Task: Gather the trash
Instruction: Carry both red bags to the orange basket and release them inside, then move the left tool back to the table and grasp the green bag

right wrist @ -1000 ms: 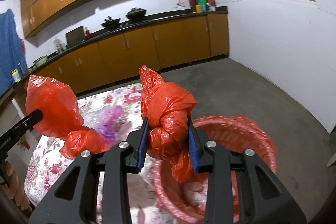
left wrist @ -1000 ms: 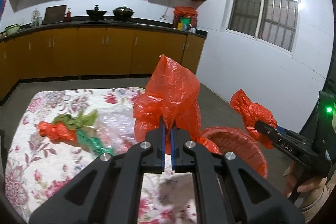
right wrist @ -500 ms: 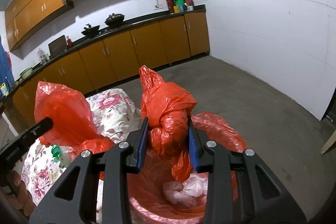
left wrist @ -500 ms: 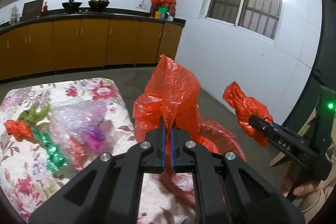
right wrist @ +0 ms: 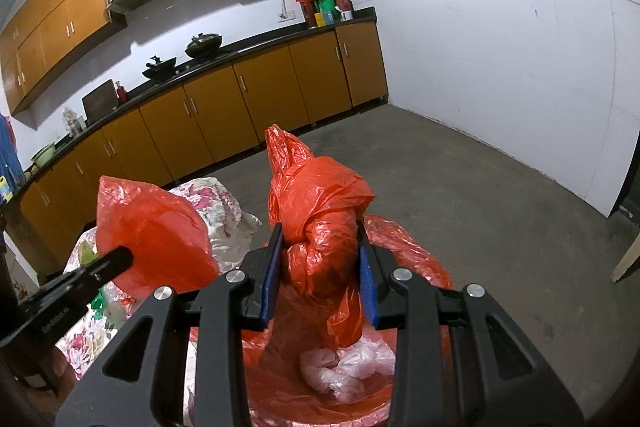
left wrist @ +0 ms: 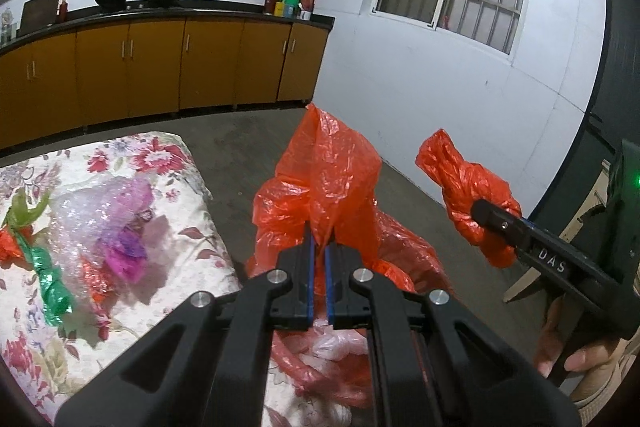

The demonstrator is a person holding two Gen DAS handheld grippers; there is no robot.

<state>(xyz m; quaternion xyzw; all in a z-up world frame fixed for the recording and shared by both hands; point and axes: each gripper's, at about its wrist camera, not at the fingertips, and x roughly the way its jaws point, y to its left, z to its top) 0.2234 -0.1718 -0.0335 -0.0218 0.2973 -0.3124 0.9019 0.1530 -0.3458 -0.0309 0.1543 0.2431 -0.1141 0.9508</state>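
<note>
Right wrist view: right tongs [right wrist: 318,263] clamped on red bag [right wrist: 320,223], left tongs [left wrist: 319,267] pinching another red bag [left wrist: 324,183].

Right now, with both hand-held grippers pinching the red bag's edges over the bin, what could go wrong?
The left hand-held gripper holds only a thin fold of the red bag; it may tear or slip. The right hand-held gripper clamps a thick twisted bunch, so uneven pulling could tip the bin and spill the white wrappers. Trash on the table remains uncollected.
</note>
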